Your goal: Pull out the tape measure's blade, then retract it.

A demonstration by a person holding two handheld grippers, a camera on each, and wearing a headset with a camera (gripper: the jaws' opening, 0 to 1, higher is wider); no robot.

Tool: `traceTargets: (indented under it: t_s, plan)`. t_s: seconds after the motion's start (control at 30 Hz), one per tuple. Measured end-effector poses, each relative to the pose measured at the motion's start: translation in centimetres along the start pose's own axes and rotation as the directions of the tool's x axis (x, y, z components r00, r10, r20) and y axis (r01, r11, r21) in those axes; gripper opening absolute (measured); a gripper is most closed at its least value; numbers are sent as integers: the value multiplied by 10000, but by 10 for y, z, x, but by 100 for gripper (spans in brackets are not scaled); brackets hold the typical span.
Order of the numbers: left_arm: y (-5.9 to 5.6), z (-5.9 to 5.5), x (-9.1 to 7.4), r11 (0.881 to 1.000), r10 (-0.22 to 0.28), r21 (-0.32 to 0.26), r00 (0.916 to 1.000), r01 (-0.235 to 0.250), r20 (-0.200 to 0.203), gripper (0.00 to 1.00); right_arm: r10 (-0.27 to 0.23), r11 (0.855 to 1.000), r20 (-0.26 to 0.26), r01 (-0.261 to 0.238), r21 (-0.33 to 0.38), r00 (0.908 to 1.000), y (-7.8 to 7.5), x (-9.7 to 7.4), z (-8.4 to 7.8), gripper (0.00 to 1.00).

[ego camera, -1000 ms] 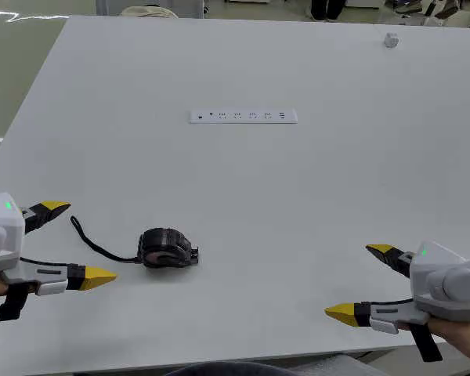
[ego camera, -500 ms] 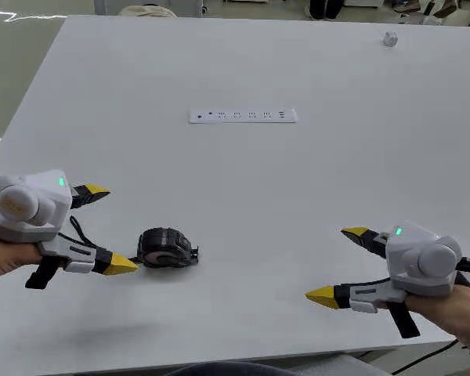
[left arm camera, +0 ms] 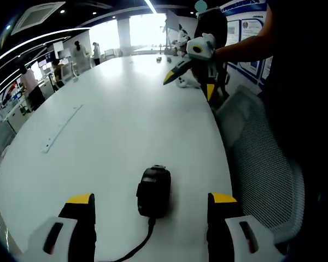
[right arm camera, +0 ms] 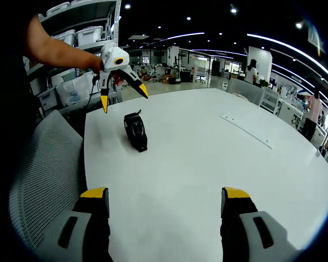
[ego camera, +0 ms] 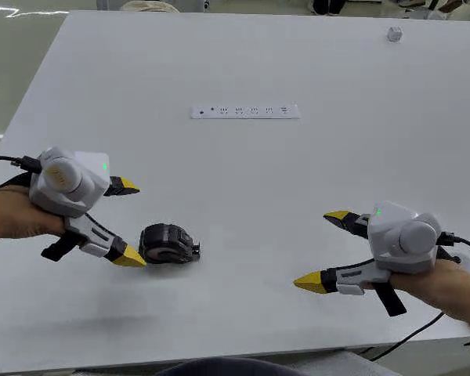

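Items: one tape [ego camera: 168,244], black, at 7 o'clock on table [ego camera: 243,172], blade in; one strip [ego camera: 245,112] at 12; two grippers. Left gripper [ego camera: 133,225] spread wide at tape's 9 o'clock, lower tip just beside case. Right gripper [ego camera: 317,249] also wide, well apart at tape's 3 o'clock. Versus 0.5 s ago: left gripper closer to tape, right gripper nudged inward, tape unmoved.

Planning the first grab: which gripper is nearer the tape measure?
Left. The tape measure lies just ahead of the left gripper; the right gripper is far off, opposite.
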State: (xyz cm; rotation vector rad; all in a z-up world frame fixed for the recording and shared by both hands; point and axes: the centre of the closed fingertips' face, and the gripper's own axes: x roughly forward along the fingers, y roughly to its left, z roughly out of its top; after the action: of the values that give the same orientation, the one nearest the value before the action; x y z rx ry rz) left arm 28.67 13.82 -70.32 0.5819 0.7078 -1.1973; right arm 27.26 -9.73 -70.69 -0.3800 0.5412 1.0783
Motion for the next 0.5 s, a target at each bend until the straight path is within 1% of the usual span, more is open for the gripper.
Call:
traceTargets:
  t_s: [0.07,0.1,0.13,0.2,0.27,0.33,0.4,0.5]
  plan:
    - [-2,3,4,9995,-252,162,9996,253,-106,76,70,9999,1,-70,-105,10000,0,2,5,87]
    - [-4,2,6,9987,-430,263,9987,437,-260,73,113,9998,12,-113,-172,9999,0,3,7,87]
    - [-5,2,8,9979,-509,378,9979,524,-409,68,148,9997,17,-148,-207,9999,0,4,9,86]
    - [-6,-3,15,9961,-675,507,9942,720,-841,63,254,9994,57,-252,-257,9997,0,7,14,86]
    - [-6,-4,22,9938,-772,709,9911,851,-1080,62,407,9986,29,-406,-332,9992,1,12,18,85]
    - [-6,-5,27,9934,-826,685,9887,916,-1249,62,579,9974,8,-579,-419,9983,3,16,23,82]
    - [-5,-5,31,9930,-851,703,9869,954,-1369,62,694,9957,-2,-693,-620,9976,4,21,27,82]
    - [-4,-7,35,9934,-890,579,9834,992,-1579,61,838,9933,19,-834,-799,9965,6,28,34,82]
